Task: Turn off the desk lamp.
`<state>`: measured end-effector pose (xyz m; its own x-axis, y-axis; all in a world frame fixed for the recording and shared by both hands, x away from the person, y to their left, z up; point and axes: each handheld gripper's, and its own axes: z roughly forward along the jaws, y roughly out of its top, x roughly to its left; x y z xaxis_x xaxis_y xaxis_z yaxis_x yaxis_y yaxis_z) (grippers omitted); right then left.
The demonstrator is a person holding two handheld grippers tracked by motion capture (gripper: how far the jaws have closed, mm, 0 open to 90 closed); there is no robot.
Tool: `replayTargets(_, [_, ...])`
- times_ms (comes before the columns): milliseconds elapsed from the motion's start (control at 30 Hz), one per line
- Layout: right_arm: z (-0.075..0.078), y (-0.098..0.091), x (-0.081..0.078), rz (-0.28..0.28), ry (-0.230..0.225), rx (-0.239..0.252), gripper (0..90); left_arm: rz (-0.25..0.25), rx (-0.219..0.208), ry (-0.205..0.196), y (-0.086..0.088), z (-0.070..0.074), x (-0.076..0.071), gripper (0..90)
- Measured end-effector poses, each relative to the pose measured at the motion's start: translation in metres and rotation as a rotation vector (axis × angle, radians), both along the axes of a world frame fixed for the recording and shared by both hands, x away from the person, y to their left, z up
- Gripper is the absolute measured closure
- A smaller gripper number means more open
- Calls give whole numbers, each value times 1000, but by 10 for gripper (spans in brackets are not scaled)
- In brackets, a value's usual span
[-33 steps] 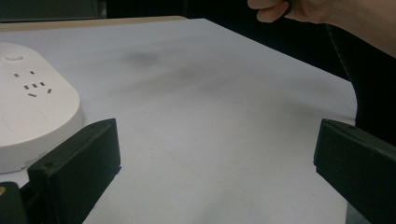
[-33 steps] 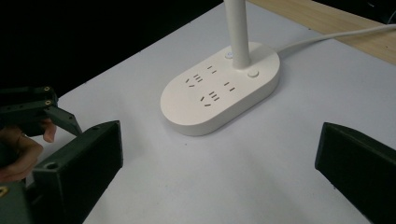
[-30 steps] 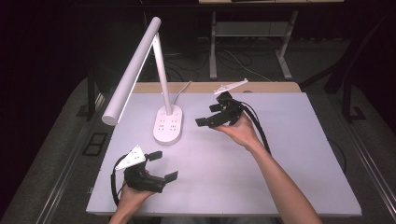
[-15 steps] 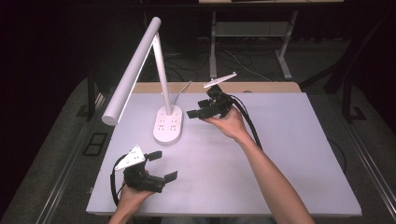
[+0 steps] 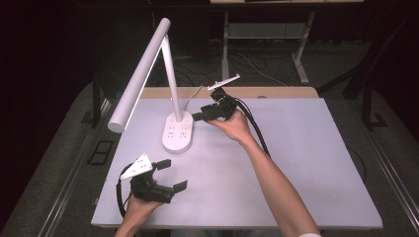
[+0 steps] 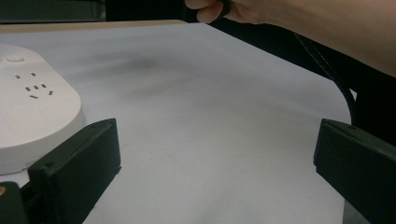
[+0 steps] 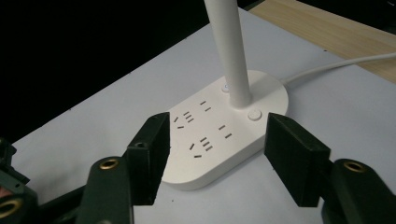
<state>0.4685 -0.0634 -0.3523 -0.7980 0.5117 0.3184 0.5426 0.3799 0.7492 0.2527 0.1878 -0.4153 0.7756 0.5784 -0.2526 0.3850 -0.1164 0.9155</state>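
A white desk lamp stands at the table's back left, with an oval base (image 5: 178,134) that carries sockets and buttons, a slanted stem (image 5: 170,74) and a long bar head (image 5: 138,74). My right gripper (image 5: 201,116) hovers just right of the base and points at it. In the right gripper view my right gripper (image 7: 219,140) frames the base (image 7: 219,135); its jaws have just been closing, stand about half apart and press on nothing. My left gripper (image 5: 172,174) rests open near the front left edge. The left gripper view has the left gripper (image 6: 217,154) over bare table beside the base (image 6: 32,116).
The lamp's white cable (image 7: 336,65) runs from the base over the wooden strip (image 5: 276,92) at the table's back edge. The white tabletop (image 5: 306,158) stretches right and forward. A black cable (image 5: 254,128) trails from my right gripper. Table legs (image 5: 301,64) stand on the dark floor behind.
My right hand has moved left toward the lamp base, and its jaws stand narrower than before. The left gripper has stayed where it was.
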Motion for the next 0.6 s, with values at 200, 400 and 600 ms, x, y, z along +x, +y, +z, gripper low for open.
replayTargets(200, [-6, 8, 10, 13, 18, 26, 573, -2, -4, -3, 1, 0, 0, 0])
replayTargets(400, [-10, 15, 17, 20, 38, 43, 700, 7, -31, 5, 3, 0, 0, 0])
replayTargets(600, [-14, 23, 23, 1, 29, 49, 805, 7, -38, 7, 3, 0, 0, 0])
